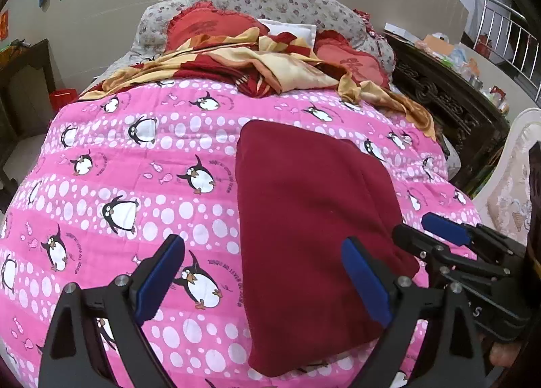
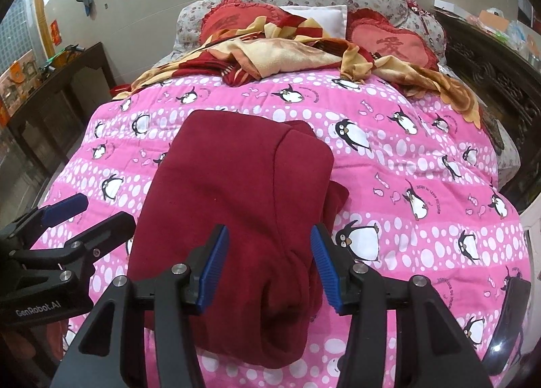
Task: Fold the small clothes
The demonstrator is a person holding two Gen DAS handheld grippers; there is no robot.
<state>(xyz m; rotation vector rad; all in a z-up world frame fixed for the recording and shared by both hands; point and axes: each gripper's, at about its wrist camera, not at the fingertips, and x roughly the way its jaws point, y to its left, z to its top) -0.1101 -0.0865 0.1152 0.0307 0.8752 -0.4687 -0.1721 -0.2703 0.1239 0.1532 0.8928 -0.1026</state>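
A dark red garment (image 1: 314, 219) lies folded into a long rectangle on the pink penguin quilt (image 1: 135, 158). My left gripper (image 1: 263, 273) stands open low over the garment's near left edge, with one pad above the quilt and the other above the cloth. At the garment's right edge sits my right gripper (image 1: 424, 232), also open. In the right wrist view the right gripper (image 2: 268, 263) hovers over the near end of the garment (image 2: 236, 185), pads apart and not pressing on it. The left gripper (image 2: 88, 215) shows at the left, over the quilt (image 2: 405, 158).
A crumpled red and yellow blanket (image 2: 287, 53) and two red heart cushions (image 2: 392, 43) lie at the head of the bed. Dark carved wooden furniture (image 1: 449, 100) lines the right side, next to a white chair (image 1: 510, 191). A dark side table (image 2: 64, 83) stands at the left.
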